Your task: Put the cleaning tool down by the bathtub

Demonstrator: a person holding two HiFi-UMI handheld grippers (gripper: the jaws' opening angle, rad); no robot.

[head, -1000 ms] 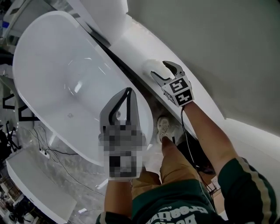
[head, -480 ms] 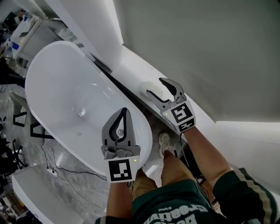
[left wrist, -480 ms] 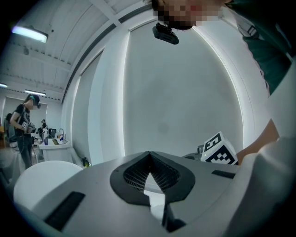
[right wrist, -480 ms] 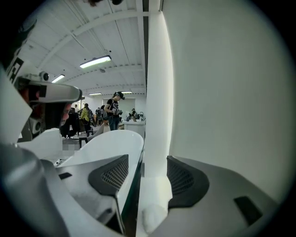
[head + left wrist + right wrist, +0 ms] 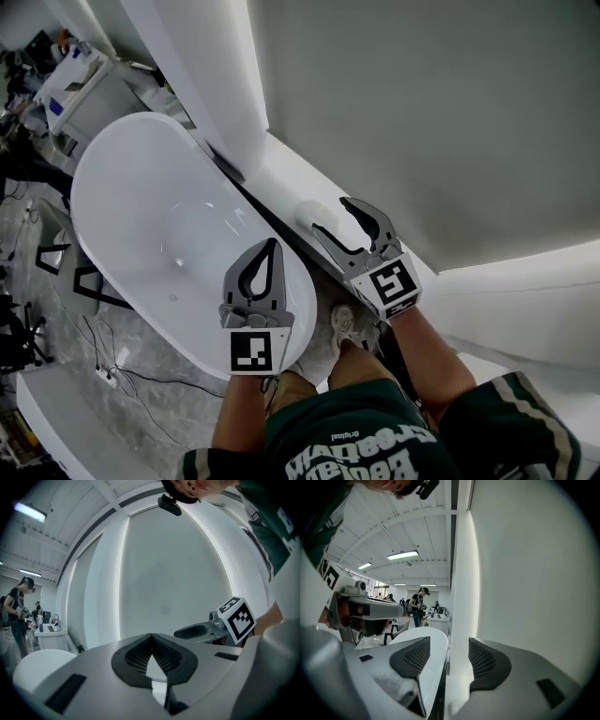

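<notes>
Two grippers were in the head view, both held out over the near end of the tub area. Starting at the far left, some thin cables (image 5: 117, 373) trailed across the marbled floor. Next came the white oval bathtub (image 5: 155, 211), running from the near middle up toward the far left.

The left gripper (image 5: 273, 246) hung over the tub's near rim. In its own view the left gripper (image 5: 151, 635) was clenched, the two dark pads meeting at the tips with only a thin sliver of light lower down and nothing caught in there.

Right of the tub was a white ledge (image 5: 281, 173) that ran along the foot of the wall. The cleaning tool (image 5: 307, 210), a small soft-looking white lump, lay on that ledge just beside the bathtub.

The right gripper (image 5: 331, 216) sat right at it with its jaws spread wide. Its own view showed the right gripper (image 5: 449, 639) released, with the tool (image 5: 459, 686) lying low between the jaws. Couldn't tell whether it brushed the right-hand pad, but it wasn't clamped.

Further right was just the plain grey wall (image 5: 431, 122). Near the bottom, a pale shoe (image 5: 342, 323) poked out under the grippers.
</notes>
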